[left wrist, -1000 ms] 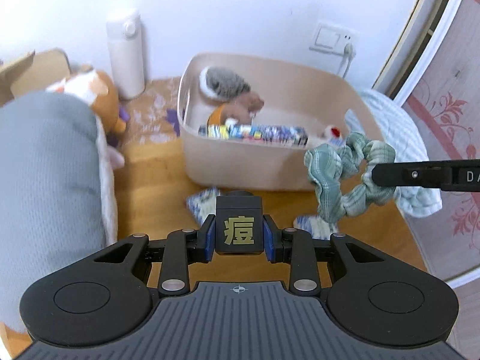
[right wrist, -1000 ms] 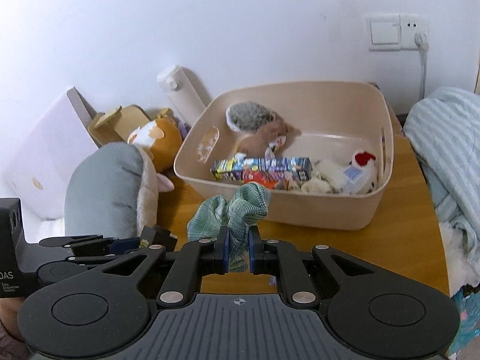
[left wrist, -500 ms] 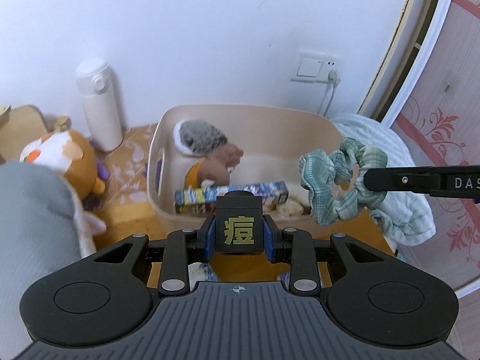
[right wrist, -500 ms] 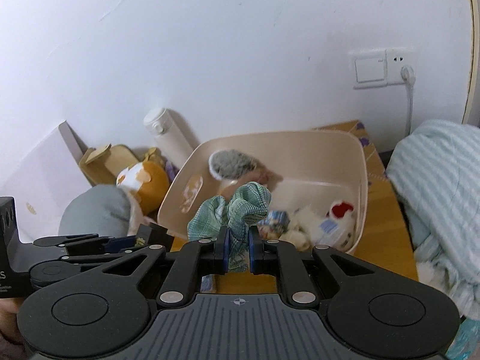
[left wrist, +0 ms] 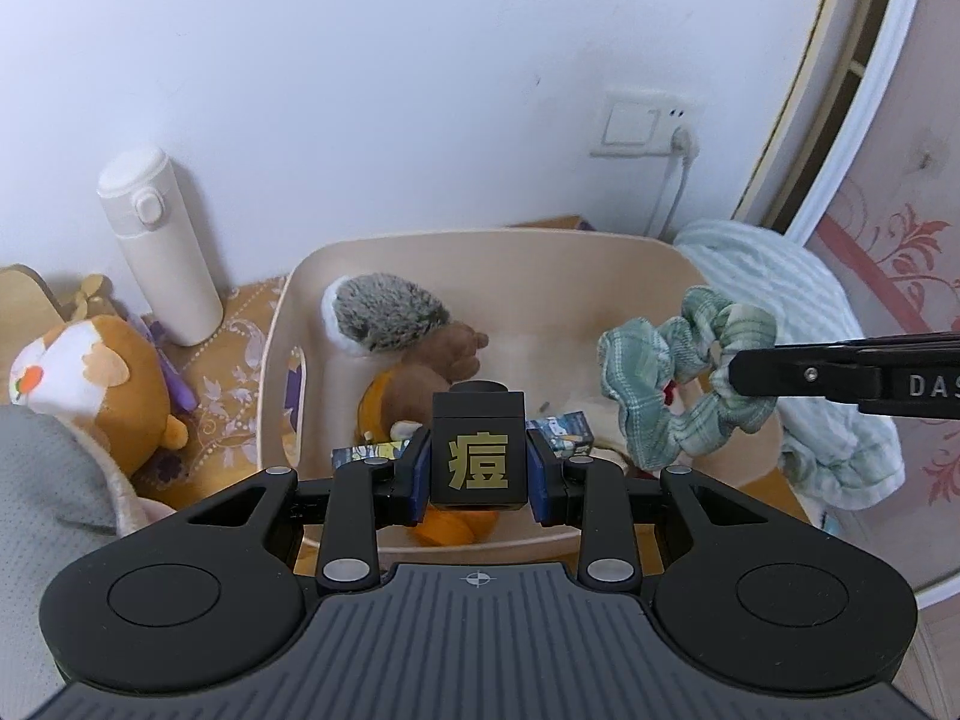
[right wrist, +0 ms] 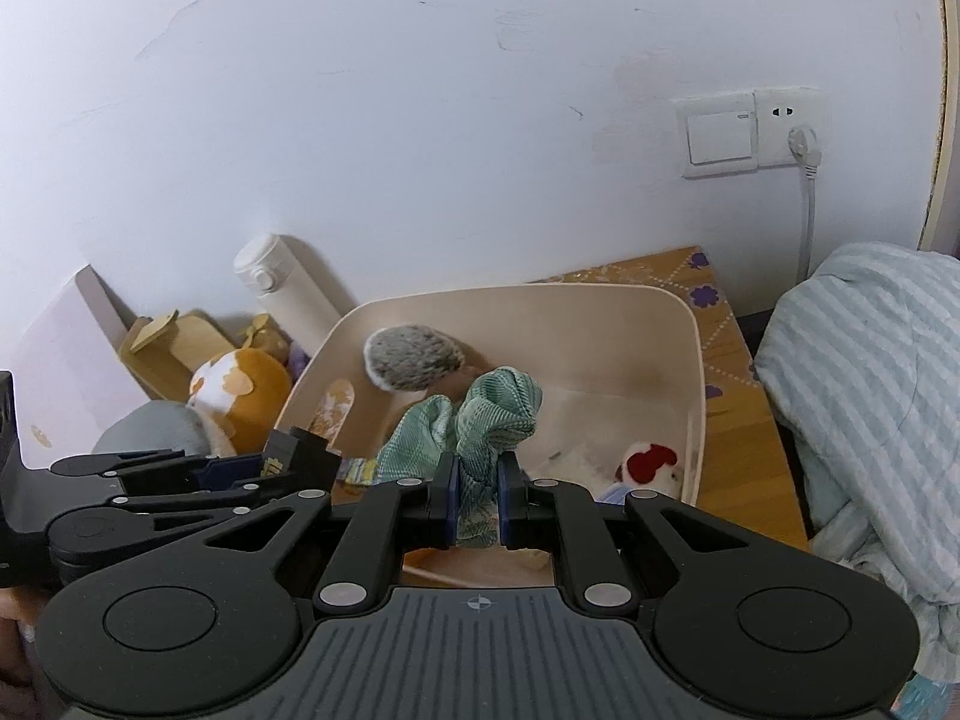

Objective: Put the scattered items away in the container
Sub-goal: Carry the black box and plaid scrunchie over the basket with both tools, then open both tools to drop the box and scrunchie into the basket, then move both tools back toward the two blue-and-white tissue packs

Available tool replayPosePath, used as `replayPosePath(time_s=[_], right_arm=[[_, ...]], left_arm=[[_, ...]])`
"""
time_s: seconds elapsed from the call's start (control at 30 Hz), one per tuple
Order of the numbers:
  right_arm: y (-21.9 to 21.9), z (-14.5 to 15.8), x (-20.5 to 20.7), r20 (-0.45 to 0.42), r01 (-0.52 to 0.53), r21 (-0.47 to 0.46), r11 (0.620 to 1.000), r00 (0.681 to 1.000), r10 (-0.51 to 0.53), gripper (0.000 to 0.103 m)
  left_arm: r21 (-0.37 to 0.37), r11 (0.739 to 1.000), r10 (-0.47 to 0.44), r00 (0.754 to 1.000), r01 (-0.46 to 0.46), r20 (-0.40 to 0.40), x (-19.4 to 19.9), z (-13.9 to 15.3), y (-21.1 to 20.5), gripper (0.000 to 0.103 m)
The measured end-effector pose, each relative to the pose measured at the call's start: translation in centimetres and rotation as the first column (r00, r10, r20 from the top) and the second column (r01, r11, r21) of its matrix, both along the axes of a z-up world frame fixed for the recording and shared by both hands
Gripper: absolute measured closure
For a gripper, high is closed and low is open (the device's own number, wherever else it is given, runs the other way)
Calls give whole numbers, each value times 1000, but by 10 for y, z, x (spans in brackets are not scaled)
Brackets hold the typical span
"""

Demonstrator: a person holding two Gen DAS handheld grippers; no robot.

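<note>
Left tool [left wrist: 478, 468] is clamped on a black block [left wrist: 478, 450] marked with a gold character, held over the near wall of the beige tub [left wrist: 282, 324]. Right tool [right wrist: 477, 495] is clamped on a green checked scrunchie [right wrist: 480, 420], hanging over the tub's 3 o'clock side.

Risks, as judged:
- Scrunchie fabric may snag on the pads at release.
- Block released too near the rim may fall to the bench [right wrist: 732, 468].
</note>
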State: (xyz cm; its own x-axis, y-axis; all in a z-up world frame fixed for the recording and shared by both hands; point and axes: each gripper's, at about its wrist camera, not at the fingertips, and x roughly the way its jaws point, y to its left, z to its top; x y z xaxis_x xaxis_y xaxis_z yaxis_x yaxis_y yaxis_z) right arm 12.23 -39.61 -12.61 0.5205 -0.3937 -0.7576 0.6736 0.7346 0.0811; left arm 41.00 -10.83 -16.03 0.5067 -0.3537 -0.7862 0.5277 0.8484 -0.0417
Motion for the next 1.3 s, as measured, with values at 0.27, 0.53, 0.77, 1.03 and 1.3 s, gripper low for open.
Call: replayPosePath(time_s=[0.27, 0.53, 0.77, 1.03, 1.3], right_arm=[[-26, -23, 2, -38, 50, 38, 998, 998, -49, 91], [-40, -42, -3, -76, 95, 77, 992, 993, -89, 84], [-37, -35, -11, -53, 122, 49, 991, 991, -119, 42], [-18, -25, -28, 3, 147, 26, 989, 989, -147, 27], [17, -27, -48, 3, 155, -3, 988, 988, -155, 26]], left_arm=[[59, 998, 29, 997, -25, -67, 19, -26, -11, 71], [104, 993, 59, 992, -48, -108, 29, -44, -8, 71], [84, 994, 72, 995, -66, -68, 28, -33, -4, 38], [18, 990, 143, 989, -142, -38, 8, -18, 25, 33], [35, 975, 220, 973, -218, -68, -20, -31, 61, 33]])
